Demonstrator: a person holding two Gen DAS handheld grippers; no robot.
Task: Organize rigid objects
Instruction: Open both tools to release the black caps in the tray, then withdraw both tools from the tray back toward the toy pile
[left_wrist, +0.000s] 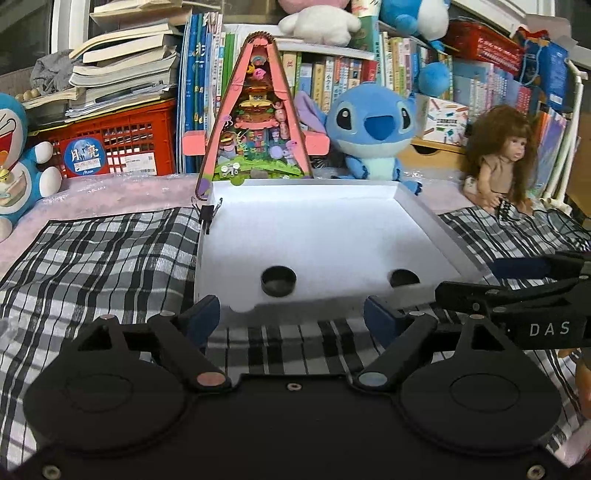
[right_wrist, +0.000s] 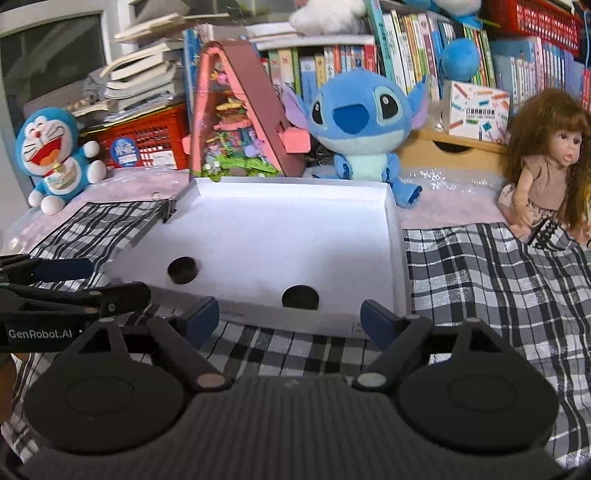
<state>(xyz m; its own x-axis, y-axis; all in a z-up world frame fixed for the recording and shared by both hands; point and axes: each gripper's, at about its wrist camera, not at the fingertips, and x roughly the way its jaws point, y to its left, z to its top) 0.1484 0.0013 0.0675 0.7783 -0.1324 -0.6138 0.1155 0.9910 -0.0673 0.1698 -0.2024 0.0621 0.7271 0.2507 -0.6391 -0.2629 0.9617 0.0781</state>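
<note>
A shallow white box (left_wrist: 424, 218) lies on a black-and-white checked cloth (left_wrist: 103, 251); it also shows in the right wrist view (right_wrist: 391, 218). Two black round caps lie in it near the front wall: one (left_wrist: 278, 281) (right_wrist: 181, 270) at the left and one (left_wrist: 405, 277) (right_wrist: 300, 297) at the right, partly hidden by the wall. My left gripper (left_wrist: 293, 319) is open and empty just before the box's front edge. My right gripper (right_wrist: 291, 321) is open and empty before the same edge, further right.
A pink triangular toy house (left_wrist: 255, 122), a Stitch plush (left_wrist: 376, 129), a Doraemon plush (right_wrist: 55, 155) and a doll (right_wrist: 546, 166) stand behind the box. Books and a red crate (left_wrist: 122, 144) fill the back. A black binder clip (left_wrist: 207, 214) grips the box's far left corner.
</note>
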